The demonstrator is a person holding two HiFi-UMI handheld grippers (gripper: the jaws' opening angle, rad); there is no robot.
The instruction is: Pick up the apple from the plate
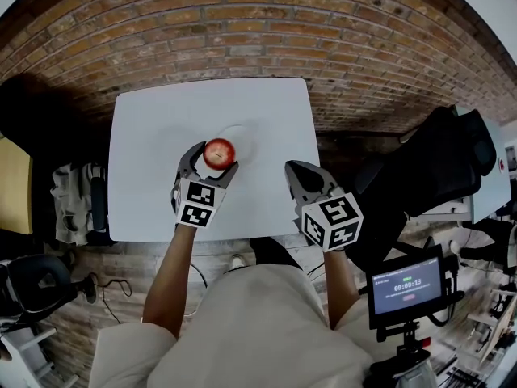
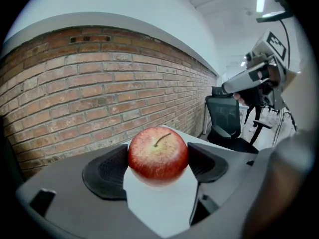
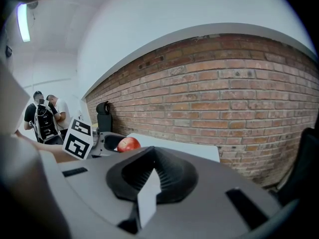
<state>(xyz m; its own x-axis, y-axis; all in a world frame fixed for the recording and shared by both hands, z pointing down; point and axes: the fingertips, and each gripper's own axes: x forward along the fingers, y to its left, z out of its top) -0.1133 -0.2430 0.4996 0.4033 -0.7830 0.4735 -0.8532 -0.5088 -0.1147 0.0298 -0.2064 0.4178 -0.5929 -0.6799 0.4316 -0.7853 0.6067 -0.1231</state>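
Observation:
A red apple [image 1: 219,153] sits between the two black pads of my left gripper [image 1: 212,162], which is shut on it. In the left gripper view the apple [image 2: 158,153] fills the gap, stem up, touching both pads [image 2: 105,172]. The white plate [image 1: 241,138] lies just beyond it on the white table [image 1: 153,136]; whether the apple still rests on the plate I cannot tell. My right gripper [image 1: 297,175] hovers near the table's front right, shut with nothing in it; its pads [image 3: 130,172] meet at the tip. From the right gripper view the apple [image 3: 129,144] shows far left.
A brick wall [image 1: 258,31] backs the table. A black office chair [image 1: 440,164] stands to the right, with a small screen on a stand [image 1: 406,287] in front of it. Bags and cables [image 1: 77,200] lie on the floor at left. People stand far off [image 3: 45,116].

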